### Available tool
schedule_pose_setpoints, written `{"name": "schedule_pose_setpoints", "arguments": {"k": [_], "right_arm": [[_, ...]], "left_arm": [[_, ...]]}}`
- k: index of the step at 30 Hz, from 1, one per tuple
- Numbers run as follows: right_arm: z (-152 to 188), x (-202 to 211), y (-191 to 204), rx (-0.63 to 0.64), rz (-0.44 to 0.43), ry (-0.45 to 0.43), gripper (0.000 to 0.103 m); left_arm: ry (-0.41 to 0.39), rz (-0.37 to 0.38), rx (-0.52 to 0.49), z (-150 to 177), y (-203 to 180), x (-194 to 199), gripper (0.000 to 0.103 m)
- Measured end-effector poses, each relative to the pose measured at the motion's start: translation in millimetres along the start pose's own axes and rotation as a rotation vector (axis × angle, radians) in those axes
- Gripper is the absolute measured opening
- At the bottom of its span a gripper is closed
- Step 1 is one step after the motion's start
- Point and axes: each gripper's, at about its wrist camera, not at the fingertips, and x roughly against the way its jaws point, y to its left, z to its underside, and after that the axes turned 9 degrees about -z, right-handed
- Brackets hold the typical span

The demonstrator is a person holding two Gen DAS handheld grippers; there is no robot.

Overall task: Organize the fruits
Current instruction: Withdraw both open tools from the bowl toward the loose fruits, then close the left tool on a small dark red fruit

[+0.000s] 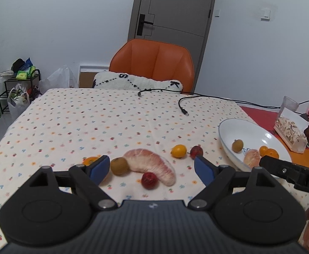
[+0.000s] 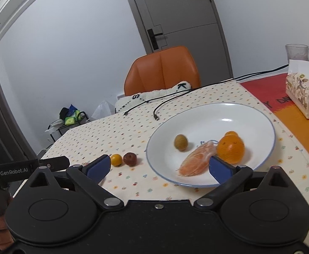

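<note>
My left gripper is open just above the tablecloth. Between its blue pads lie a pink pomelo wedge, a brownish-green round fruit and a red fruit, none touched. An orange fruit peeks from behind the left pad. A yellow fruit and a dark red fruit lie farther right. My right gripper is open at the white plate's near rim. On the plate rest a peeled orange-pink segment lying free between the pads, a mandarin and a small brown fruit.
Two black cables trail over the far side of the flowered cloth. A tissue box and a glass stand right of the plate on a red-orange mat. An orange chair with a white cushion stands behind the table.
</note>
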Motion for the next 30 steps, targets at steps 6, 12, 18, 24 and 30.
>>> {"name": "schedule_pose_setpoints", "arguments": {"k": [6,12,18,24,30], "right_arm": [[2.8,-7.6,12.0,0.027,-0.026,0.020,0.100],[5.4,-14.5,22.8,0.054,-0.041,0.037,0.098],[5.1,-21.5,33.5,0.078,-0.061,0.059,0.086],[6.8,-31.2,42.4,0.086,-0.077,0.082,0.079],[9.1,-40.7,52.2,0.111,-0.093,0.107,0.074]], "left_arm": [[0.001,0.012,0.004,7.0,10.3,1.1,0.082],[0.001,0.023,0.008,11.2,17.8,-0.9,0.073],[0.018,0.035,0.027,13.4,26.4,-4.7,0.061],[0.031,0.050,0.032,15.5,28.2,-12.2,0.054],[0.054,0.069,0.036,17.8,25.6,-21.6,0.048]]}}
